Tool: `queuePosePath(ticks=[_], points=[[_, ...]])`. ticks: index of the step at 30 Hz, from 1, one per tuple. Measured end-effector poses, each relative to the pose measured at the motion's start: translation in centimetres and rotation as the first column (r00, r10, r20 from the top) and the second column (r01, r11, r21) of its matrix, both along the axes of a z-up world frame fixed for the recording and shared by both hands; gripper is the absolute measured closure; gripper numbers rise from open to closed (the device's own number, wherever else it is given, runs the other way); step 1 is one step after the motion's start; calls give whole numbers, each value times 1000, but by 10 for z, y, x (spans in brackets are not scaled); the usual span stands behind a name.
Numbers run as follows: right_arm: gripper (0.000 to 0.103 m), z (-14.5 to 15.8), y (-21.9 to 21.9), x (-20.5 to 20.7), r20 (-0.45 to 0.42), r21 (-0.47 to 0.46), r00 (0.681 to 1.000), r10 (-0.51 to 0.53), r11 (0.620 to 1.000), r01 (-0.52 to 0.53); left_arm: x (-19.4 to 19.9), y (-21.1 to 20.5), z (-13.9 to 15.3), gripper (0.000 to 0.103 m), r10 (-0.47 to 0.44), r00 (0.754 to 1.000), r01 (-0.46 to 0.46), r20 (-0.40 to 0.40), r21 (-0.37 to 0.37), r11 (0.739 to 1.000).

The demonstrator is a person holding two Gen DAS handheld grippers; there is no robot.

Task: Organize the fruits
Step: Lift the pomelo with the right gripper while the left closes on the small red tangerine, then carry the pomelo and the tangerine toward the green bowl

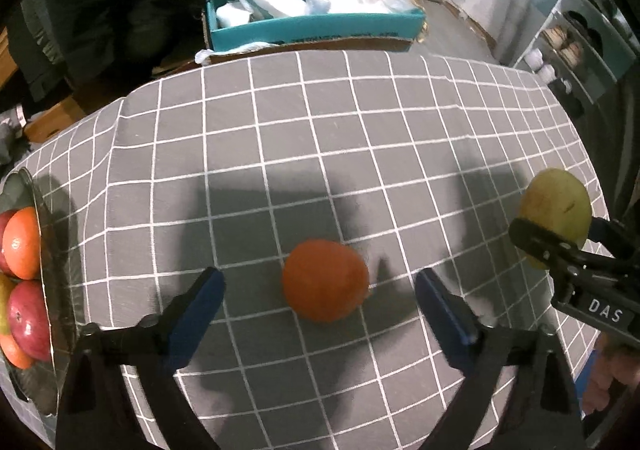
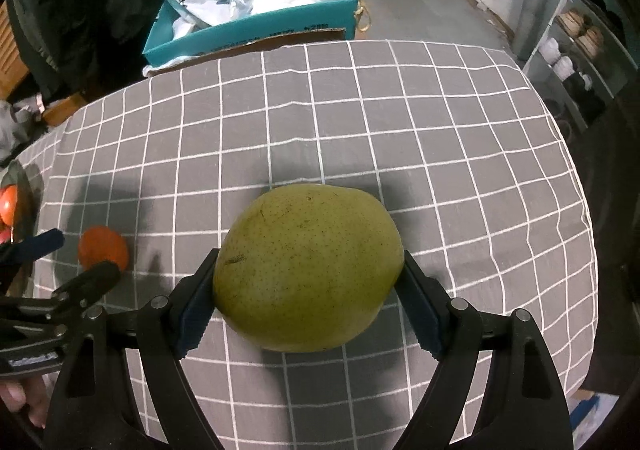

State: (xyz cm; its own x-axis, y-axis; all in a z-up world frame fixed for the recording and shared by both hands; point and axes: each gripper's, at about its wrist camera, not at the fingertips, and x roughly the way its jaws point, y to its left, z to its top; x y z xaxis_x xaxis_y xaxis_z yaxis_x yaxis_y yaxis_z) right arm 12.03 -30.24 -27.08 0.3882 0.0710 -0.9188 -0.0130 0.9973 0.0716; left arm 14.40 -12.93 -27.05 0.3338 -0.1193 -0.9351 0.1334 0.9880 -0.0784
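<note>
Speckled green pear (image 2: 308, 270) clamped aloft; orange (image 1: 325, 280) lies on checked cloth.

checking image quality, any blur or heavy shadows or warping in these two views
Left wrist: the orange is slightly smeared, broad gripper shadows darken the tablecloth, grid lines bow. Right wrist: the pear is sharp, speckles visible; same fisheye curving, dark corners.

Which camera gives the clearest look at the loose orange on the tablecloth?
The left wrist view: the orange sits large and unobstructed between the open left gripper fingers. In the right wrist view it is small at the left edge, its lower part hidden behind a finger of the left gripper.
</note>
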Motion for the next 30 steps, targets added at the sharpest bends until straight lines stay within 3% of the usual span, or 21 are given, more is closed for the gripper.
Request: queuePosePath(ticks=[1, 5, 7, 11, 15, 30], points=[[21, 0, 1, -1, 0, -2, 1000, 4, 1000, -4, -1, -1, -1, 23, -3, 1000, 3, -5, 4, 1000], [21, 0, 4, -4, 2, -11, 1000, 16, 1000, -16, -4, -5, -6, 34, -13, 1000, 13, -20, 7, 1000], [21, 1, 6, -4, 5, -11, 1000, 21, 1000, -21, -7, -6, -6, 47, -19, 1000, 19, -14, 1, 1000], [21, 4, 8, -6, 14, -14, 1000, 28, 1000, -28, -10, -6, -1, 58, -21, 1000, 22, 6, -2, 1000], [21, 9, 12, -7, 26, -22, 999, 41, 999, -40, -14, -4, 4, 59, -22, 1000, 22, 9, -37, 999], [21, 53, 29, -20, 126, -37, 988, 89, 996, -85, -26, 5, 50, 60, -6, 992, 10, 129, -34, 999]])
